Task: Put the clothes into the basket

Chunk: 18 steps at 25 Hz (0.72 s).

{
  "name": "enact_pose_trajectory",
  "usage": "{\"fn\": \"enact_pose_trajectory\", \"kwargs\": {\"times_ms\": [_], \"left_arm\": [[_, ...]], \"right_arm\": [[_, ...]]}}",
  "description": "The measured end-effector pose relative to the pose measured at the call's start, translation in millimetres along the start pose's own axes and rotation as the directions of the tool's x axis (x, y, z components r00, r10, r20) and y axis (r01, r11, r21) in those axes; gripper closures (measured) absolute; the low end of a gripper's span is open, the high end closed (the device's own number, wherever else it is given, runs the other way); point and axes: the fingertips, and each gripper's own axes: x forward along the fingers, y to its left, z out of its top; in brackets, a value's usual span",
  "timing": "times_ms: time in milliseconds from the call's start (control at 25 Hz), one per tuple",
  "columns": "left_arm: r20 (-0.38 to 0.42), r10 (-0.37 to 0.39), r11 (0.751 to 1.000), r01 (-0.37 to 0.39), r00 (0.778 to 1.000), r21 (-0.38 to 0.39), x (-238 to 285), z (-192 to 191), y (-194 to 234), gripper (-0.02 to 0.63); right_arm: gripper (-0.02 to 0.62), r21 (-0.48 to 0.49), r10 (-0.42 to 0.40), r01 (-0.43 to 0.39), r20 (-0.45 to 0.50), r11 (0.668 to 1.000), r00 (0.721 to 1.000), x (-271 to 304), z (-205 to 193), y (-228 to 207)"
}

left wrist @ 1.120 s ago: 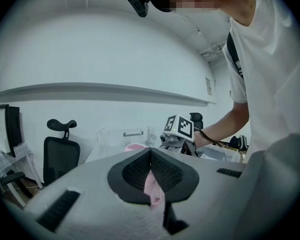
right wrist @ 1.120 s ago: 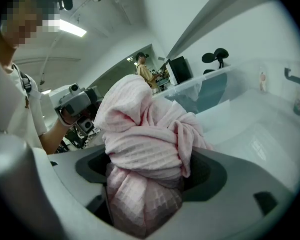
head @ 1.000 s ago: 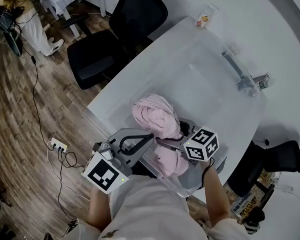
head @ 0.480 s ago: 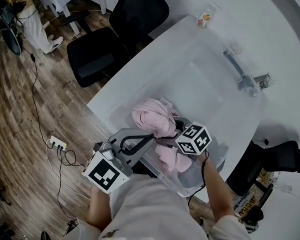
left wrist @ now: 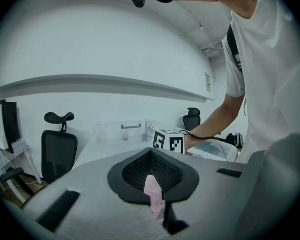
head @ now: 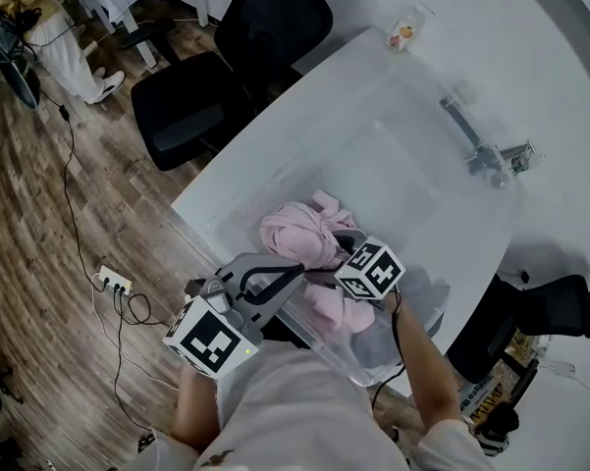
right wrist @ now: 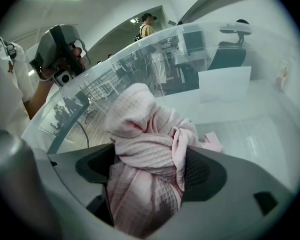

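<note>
Broadly, wood-plank floor (head: 39, 243) on the left and white table (head: 304, 116) across the middle. Two black office chairs (head: 226, 77) at the table's far-left edge. On the table, a clear plastic basket (head: 412, 184) with its near end close to the person. Inside that near end, a bunched pink cloth (head: 299, 229). Right gripper (head: 329, 253) angled down into the basket, jaws spread wide and pressed on both sides of the pink bundle, fabric bulging out between them. Left gripper (head: 307, 276) at the basket's near-left rim, pointing across at the cloth, jaws closed together on a thin strip of the same pink fabric. Smallest, a white power strip (head: 111, 285) on the floor, cable trailing from it.
</note>
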Motion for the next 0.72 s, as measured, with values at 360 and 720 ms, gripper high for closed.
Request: {"fn": "enact_pose_trajectory", "kwargs": {"times_ms": [360,720], "left_arm": [[0.002,-0.014,1.000,0.014,1.000,0.020,0,0,-4,0.601],[0.018,-0.016,1.000,0.015,1.000,0.025,4,6,-2,0.601]], "right_arm": [[0.370,0.013,-0.032,0.031,0.126,0.999,0.992,-16,20,-2],[0.444,-0.011,-0.062,0.066,0.235,0.998,0.970,-39,34,6]]}}
